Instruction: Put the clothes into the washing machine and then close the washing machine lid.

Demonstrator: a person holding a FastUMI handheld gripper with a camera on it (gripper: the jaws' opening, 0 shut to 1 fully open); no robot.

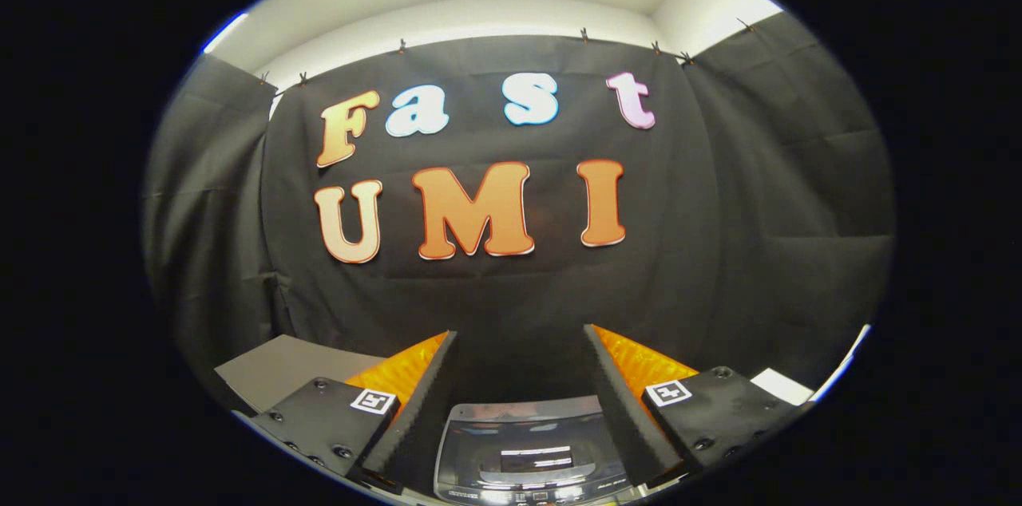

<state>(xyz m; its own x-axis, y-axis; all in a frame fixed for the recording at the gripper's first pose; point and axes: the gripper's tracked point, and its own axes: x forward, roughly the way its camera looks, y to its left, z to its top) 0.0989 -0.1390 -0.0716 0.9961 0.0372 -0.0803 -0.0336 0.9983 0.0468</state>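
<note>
Gripper point(520, 366): fingers spread apart, holding nothing.
Washing machine lid point(523, 442): bottom centre of frame, between the fingers — glossy, seemingly lying flat; open or shut not settled.
Clothes: none seen.
Stage: ambiguous — fits before loading or after closing.
Technique: tilt view downward before committing.

1. The gripper point(520, 394) has two wedge-shaped fingers point(423, 402) with ribbed inner faces, standing apart with nothing between them.
2. Each finger joins a flat dark mounting plate point(323, 418) studded with round screws.
3. A small square black-and-white marker point(374, 401) sits on the left plate's inner corner.
4. A matching marker point(668, 392) sits on the right plate.
</note>
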